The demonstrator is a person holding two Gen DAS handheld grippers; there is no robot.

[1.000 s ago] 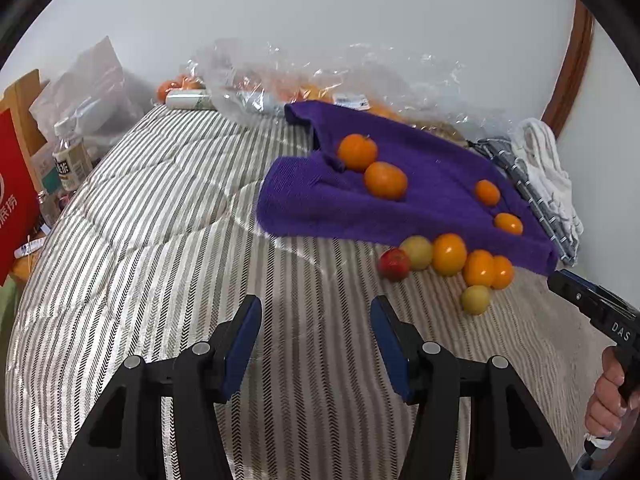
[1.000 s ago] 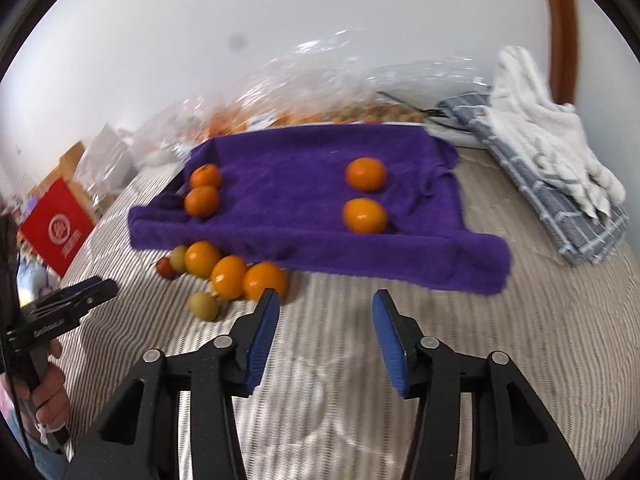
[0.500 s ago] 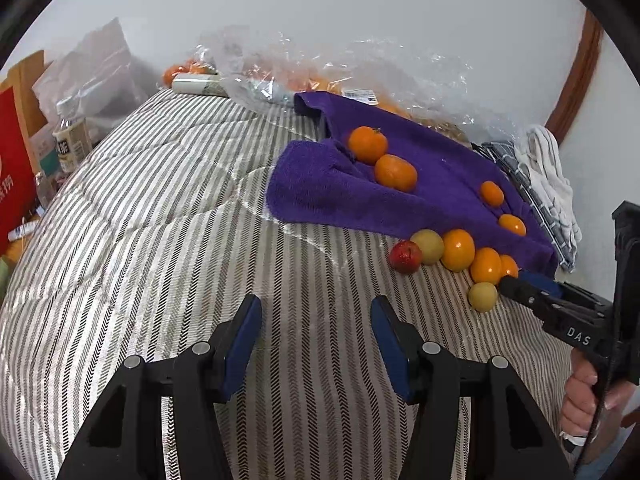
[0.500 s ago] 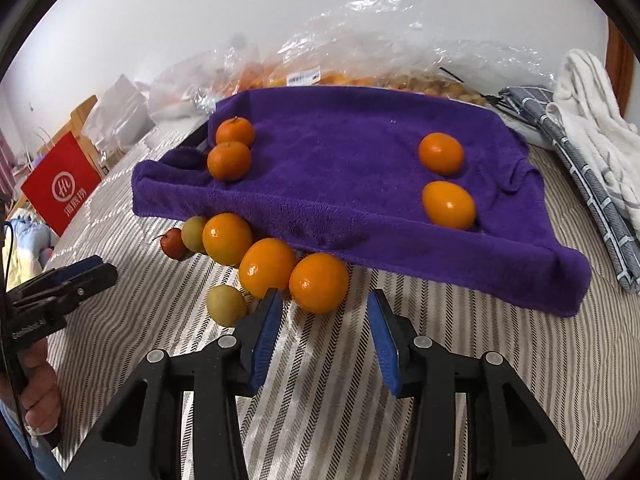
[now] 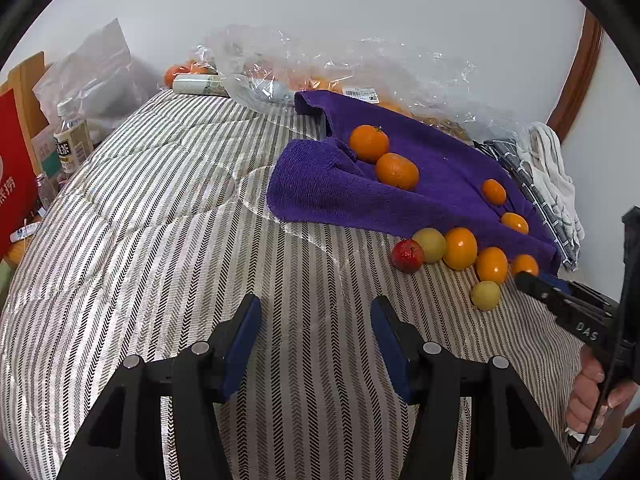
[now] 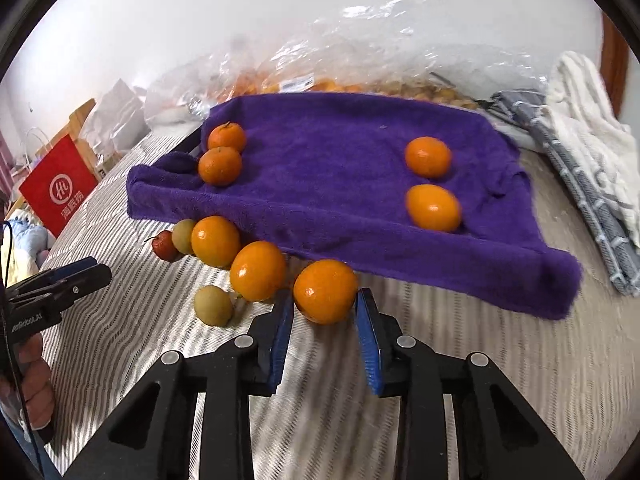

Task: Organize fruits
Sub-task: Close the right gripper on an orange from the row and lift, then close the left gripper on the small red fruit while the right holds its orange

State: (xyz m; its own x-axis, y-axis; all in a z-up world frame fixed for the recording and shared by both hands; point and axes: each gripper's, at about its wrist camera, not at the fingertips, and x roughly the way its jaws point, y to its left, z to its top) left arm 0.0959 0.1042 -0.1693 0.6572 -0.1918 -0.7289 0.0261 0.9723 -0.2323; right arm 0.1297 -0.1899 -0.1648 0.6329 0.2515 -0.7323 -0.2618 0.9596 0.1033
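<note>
The right tool [image 6: 325,312] is closing its jaws around the orange [image 6: 325,291] lying on the bed [image 6: 500,360] at the purple towel's [image 6: 340,184] 6 o'clock edge; pads look barely touching, so squeezing gently and centring should prevent rolling. The left tool [image 5: 316,336] is hovering spread, holding nothing.

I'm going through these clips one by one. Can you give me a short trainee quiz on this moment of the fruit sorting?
1. How many oranges lie on the purple towel?
2. True or false: the left tongs hold a fruit.
3. What sits between the pads of the right tongs?
A. a red fruit
B. an orange
C. a yellow-green fruit

Key
1. Four, in two pairs.
2. False: they are open over the bare striped cover.
3. B. The right tongs have just been closing, and both pads now touch it.
</note>
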